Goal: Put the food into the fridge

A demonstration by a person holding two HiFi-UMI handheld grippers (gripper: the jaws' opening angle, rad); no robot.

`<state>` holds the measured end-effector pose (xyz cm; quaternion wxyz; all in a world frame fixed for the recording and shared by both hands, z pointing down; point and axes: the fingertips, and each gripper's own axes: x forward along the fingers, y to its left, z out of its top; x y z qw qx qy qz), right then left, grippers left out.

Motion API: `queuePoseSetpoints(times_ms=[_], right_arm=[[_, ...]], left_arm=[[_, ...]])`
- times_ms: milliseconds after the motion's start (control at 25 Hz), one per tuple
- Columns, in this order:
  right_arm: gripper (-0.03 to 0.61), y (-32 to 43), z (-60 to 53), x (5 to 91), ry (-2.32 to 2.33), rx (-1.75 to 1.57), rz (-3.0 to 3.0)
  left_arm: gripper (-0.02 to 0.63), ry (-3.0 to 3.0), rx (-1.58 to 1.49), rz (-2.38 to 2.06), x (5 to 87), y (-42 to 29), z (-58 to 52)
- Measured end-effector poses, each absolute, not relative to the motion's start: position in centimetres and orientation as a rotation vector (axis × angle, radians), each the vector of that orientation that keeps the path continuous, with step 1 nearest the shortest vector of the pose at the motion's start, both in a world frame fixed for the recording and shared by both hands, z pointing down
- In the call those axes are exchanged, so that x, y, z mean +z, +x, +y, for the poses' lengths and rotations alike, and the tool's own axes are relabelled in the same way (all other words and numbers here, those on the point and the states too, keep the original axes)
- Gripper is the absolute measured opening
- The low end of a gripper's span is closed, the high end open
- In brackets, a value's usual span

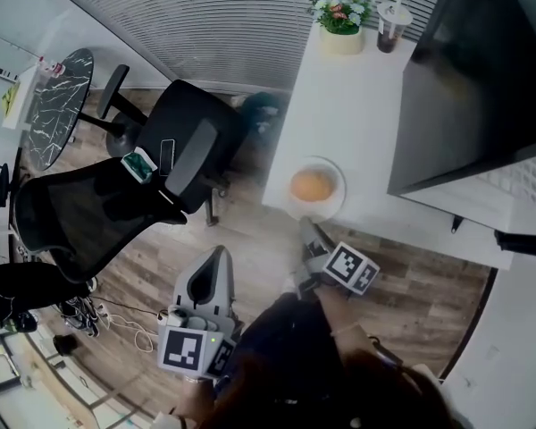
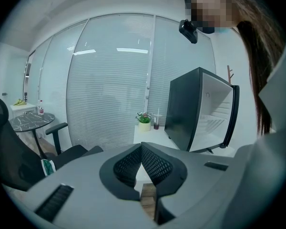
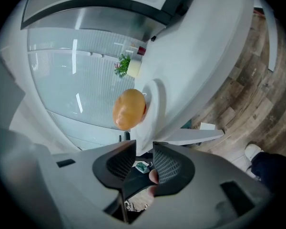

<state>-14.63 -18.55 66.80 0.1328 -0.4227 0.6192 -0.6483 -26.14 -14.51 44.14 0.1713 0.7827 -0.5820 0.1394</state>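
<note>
The right gripper holds its two black jaws apart, with a clear gap between the ribbed pads and nothing clamped in it. In the right gripper view, which is rolled to one side, the gap opens toward the rim of a white plate just above the jaws. The round orange food sits on that plate at the middle of the frame. The pads touch neither food nor plate.

In the head view this gripper is a little right of centre in the lower half. Its tips are near the plate, which stands at the near edge of a white table.

The left gripper has its jaws together, pads meeting at the tip and holding nothing. In the head view it is at the lower centre-left, over the wooden floor and well apart from the table.

The fridge stands right of centre in the left gripper view, dark outside with its white inside showing. A potted plant and a drink cup stand at the table's far end, at the top of the head view. Black office chairs fill the left half, with a round marble-topped table at the upper left.
</note>
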Motion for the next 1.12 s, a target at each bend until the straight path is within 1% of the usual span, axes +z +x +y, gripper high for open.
queuePoseSetpoints(times_ms=[240, 600, 720, 960, 1040, 1120], right_arm=[[0.106, -14.6, -18.8, 67.0, -1.208, -1.885, 1.736], [0.106, -14.3, -18.9, 67.9, -1.185, -1.936, 1.601], [0.087, -14.2, -18.8, 68.0, -1.180, -1.946, 1.559], [0.059, -14.2, -18.8, 67.7, -1.170, -1.932, 1.544], [0.033, -14.3, -18.8, 67.5, -1.166, -1.926, 1.538], [0.032, -14.3, -18.7, 67.4, -1.161, -1.927, 1.528]], left_arm=[[-0.005, 2.254, 0.330, -1.700, 43.4, -26.3, -14.7], [-0.005, 2.196, 0.443, -1.685, 44.7, -26.7, -13.7], [-0.005, 2.195, 0.415, -1.693, 44.1, -26.5, -14.1], [-0.005, 2.182, 0.460, -1.681, 44.8, -27.0, -13.3], [-0.005, 2.190, 0.459, -1.684, 44.8, -27.1, -13.0], [-0.005, 2.192, 0.458, -1.685, 44.8, -27.1, -12.8]])
